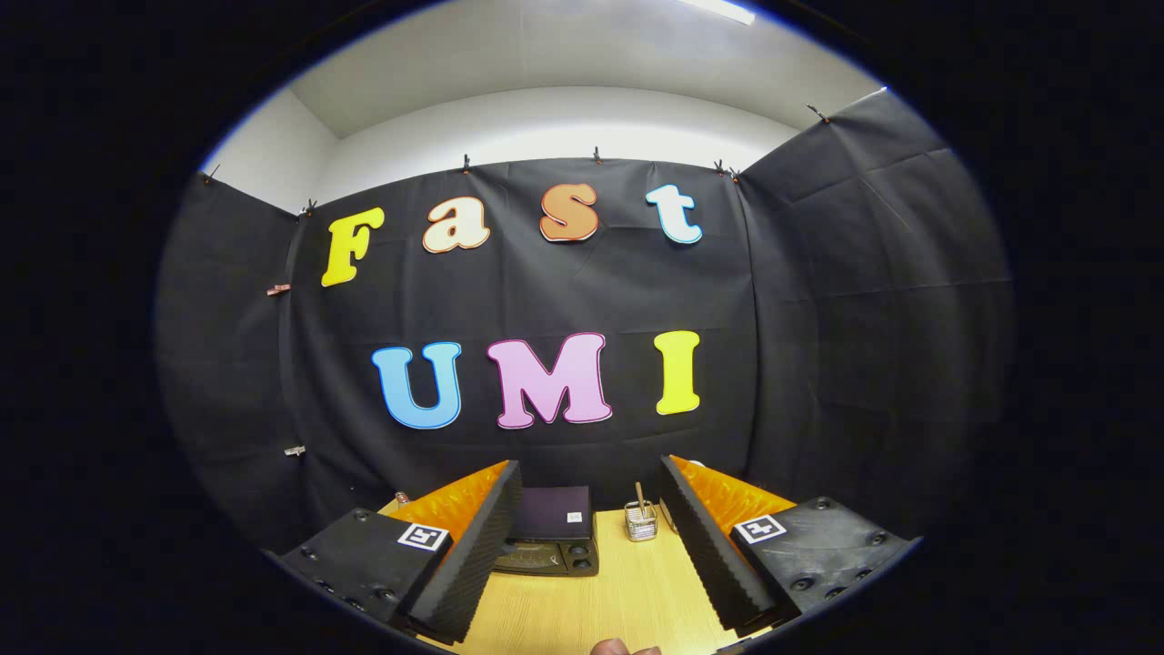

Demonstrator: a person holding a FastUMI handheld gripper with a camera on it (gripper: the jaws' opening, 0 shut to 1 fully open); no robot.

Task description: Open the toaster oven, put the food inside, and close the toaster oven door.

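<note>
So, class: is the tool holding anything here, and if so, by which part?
Nothing is held. The tool is open, its fingers spread wide over the wooden table, with the toaster oven beyond them.

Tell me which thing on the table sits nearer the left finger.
The dark toaster oven, partly behind that finger; the small wire holder stands apart, towards the right finger. Fingers open.

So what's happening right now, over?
Gripper open, jaws apart, holding nothing. Toaster oven ahead on the table, partly behind one finger. Small wire holder beside it. Path clear.

Matt wood-grain table [627, 591] (toaster oven [551, 539] glossy plastic).
</note>
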